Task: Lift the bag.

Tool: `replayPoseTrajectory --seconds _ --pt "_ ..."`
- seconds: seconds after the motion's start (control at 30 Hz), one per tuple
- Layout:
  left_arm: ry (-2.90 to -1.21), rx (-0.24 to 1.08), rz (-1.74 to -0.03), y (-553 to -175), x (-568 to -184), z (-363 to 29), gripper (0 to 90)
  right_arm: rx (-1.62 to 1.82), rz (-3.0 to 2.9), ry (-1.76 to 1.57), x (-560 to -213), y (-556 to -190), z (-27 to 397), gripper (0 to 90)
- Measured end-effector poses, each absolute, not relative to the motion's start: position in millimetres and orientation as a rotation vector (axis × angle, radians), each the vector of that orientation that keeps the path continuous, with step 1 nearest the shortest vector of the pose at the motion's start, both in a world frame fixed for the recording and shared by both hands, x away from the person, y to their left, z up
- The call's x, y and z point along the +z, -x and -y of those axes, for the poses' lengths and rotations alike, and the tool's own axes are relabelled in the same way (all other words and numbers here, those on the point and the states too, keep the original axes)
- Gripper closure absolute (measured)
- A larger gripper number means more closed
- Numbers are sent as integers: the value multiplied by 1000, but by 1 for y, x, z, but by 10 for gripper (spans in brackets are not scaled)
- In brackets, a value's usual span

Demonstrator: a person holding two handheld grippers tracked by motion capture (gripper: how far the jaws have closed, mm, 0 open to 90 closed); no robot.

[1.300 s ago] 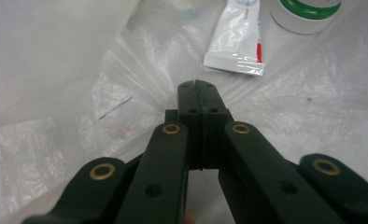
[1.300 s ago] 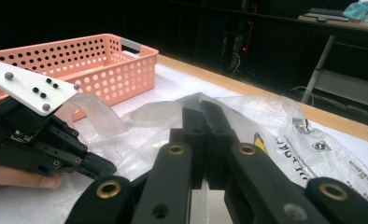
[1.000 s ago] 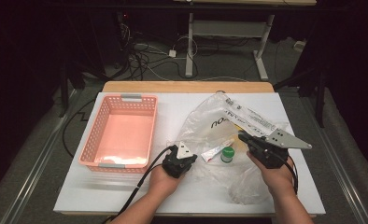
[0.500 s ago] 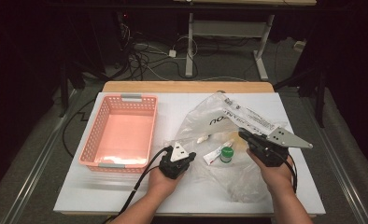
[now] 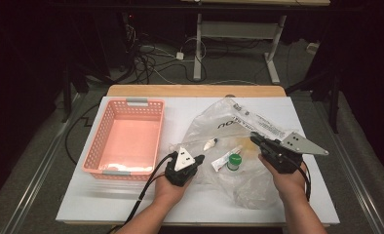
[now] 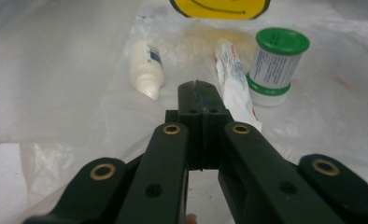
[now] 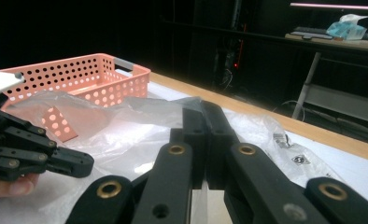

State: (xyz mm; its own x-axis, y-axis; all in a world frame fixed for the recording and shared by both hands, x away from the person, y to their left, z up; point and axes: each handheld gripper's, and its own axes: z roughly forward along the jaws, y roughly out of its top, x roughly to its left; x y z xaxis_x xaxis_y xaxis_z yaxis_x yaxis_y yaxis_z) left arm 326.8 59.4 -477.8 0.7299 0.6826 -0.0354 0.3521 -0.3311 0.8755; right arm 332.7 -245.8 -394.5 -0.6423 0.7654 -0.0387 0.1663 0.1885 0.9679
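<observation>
High view: pink perforated plastic basket [image 5: 124, 139] sits empty while small white squeeze bottle [image 6: 145, 69], white tube [image 6: 233, 81] and green-capped jar [image 6: 275, 65] lie inside clear plastic bag [image 5: 229, 146] on the bench (nothing moved over yet, I judge). Left gripper [image 6: 197, 91] is fully closed on nothing, just short of the tube; right gripper [image 7: 205, 116] pinches the bag's film.

Clear plastic bag [image 5: 239, 141] (green-capped bottle [image 5: 234, 161] inside) beside pink basket [image 5: 126, 139].

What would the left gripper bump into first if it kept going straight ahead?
Probably the clear plastic bag, then the white tube inside it, just ahead of the shut left gripper. Depth is hard to judge.
</observation>
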Motion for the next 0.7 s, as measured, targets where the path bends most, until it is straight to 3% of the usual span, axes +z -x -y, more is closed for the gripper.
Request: replayPoseTrajectory --seconds 0.7 --pt "-1823 583 -772 -323 -441 -69 883 1509 -1794 -904 -378 -332 268 900"
